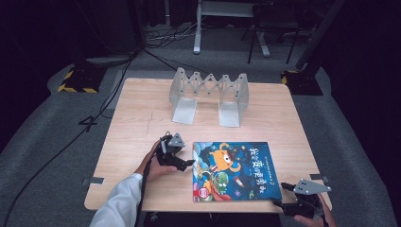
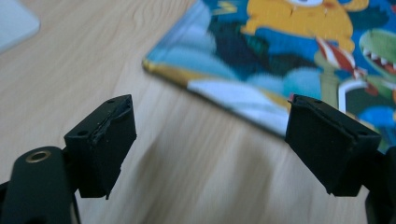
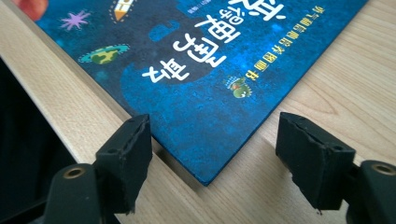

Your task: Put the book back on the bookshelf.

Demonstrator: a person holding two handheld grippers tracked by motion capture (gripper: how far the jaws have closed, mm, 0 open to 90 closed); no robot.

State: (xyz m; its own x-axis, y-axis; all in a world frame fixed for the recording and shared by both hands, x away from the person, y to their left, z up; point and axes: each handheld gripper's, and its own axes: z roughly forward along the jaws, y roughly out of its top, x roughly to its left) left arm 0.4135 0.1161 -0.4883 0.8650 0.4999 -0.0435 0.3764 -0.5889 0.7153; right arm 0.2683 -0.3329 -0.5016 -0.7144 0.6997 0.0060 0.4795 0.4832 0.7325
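A blue picture book (image 1: 235, 171) with an orange cartoon creature on its cover lies flat near the table's front edge. My left gripper (image 1: 189, 163) sits open on the table at the book's left edge, and its view has the book's corner (image 2: 299, 60) just ahead between the jaws. My right gripper (image 1: 278, 202) is open at the book's front right corner. In its view the book's corner (image 3: 208, 179) points into the gap between the jaws, which straddle it without touching.
A grey folding book stand (image 1: 209, 94) stands at the back of the wooden table (image 1: 137, 118). The table's front edge (image 3: 42, 102) runs close beside the right gripper. Cables cross the floor at the left.
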